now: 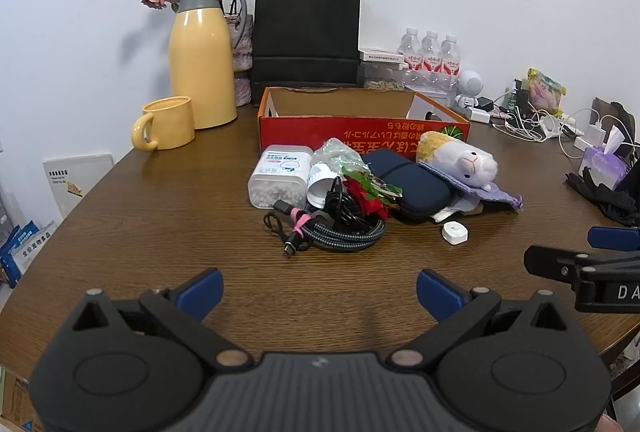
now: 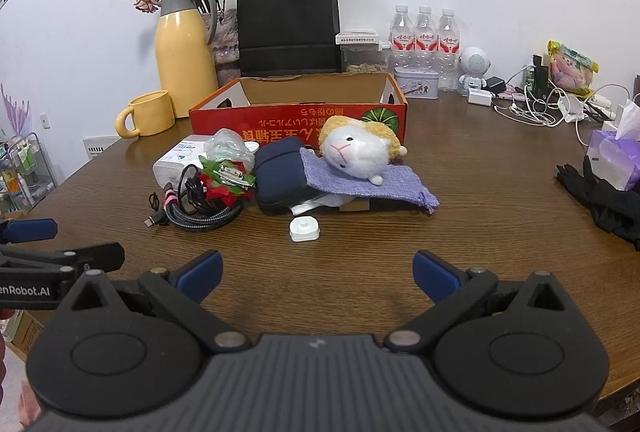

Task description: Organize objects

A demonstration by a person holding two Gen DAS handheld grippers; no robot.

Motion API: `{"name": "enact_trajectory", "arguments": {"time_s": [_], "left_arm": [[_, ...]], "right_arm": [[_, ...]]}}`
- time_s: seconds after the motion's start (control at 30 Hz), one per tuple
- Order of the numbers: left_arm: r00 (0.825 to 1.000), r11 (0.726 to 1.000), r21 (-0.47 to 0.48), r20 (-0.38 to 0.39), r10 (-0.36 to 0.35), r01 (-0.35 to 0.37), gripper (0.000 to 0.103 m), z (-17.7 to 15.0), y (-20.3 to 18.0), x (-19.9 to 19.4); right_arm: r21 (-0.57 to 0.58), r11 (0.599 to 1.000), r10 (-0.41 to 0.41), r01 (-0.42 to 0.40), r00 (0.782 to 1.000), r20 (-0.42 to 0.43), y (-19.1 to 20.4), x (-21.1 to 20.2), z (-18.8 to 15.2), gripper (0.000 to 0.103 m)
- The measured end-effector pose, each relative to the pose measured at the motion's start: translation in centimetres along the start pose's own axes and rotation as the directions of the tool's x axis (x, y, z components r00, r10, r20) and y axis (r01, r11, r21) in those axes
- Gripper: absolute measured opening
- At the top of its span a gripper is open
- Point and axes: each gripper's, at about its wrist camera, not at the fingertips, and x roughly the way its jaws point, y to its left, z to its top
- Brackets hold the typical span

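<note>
A pile of loose objects lies mid-table in front of an open red cardboard box (image 1: pixel 344 130) (image 2: pixel 280 118). In the pile: a clear cotton-bud box (image 1: pixel 280 176), coiled braided cables (image 1: pixel 340 230) (image 2: pixel 200 212), a red and green ornament (image 1: pixel 370 198) (image 2: pixel 224 182), a navy pouch (image 1: pixel 416 188) (image 2: pixel 278 172), a plush hamster (image 1: pixel 460 158) (image 2: pixel 356 148) on a purple cloth (image 2: pixel 368 184), and a small white puck (image 1: pixel 455 233) (image 2: pixel 305 229). My left gripper (image 1: pixel 319 290) is open and empty, short of the cables. My right gripper (image 2: pixel 318 272) is open and empty, near the puck.
Behind the box stand a yellow jug (image 1: pixel 200 60), a yellow mug (image 1: pixel 166 124), a black paper bag (image 1: pixel 306 36), water bottles (image 1: pixel 430 60) and dried roses. Chargers and white cables (image 2: pixel 540 108), a tissue pack (image 2: pixel 618 156) and black gloves (image 2: pixel 604 196) fill the right side.
</note>
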Motion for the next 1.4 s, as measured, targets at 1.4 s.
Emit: {"name": "enact_trajectory", "arguments": {"time_s": [1.4], "left_arm": [[0.995, 1.0, 0.012, -0.099, 0.029, -0.028, 0.103, 2.0, 0.6, 7.7]], "right_arm": [[-0.055, 0.998, 0.034, -0.04, 0.993, -0.113, -0.5, 7.7, 1.4, 0.102]]}}
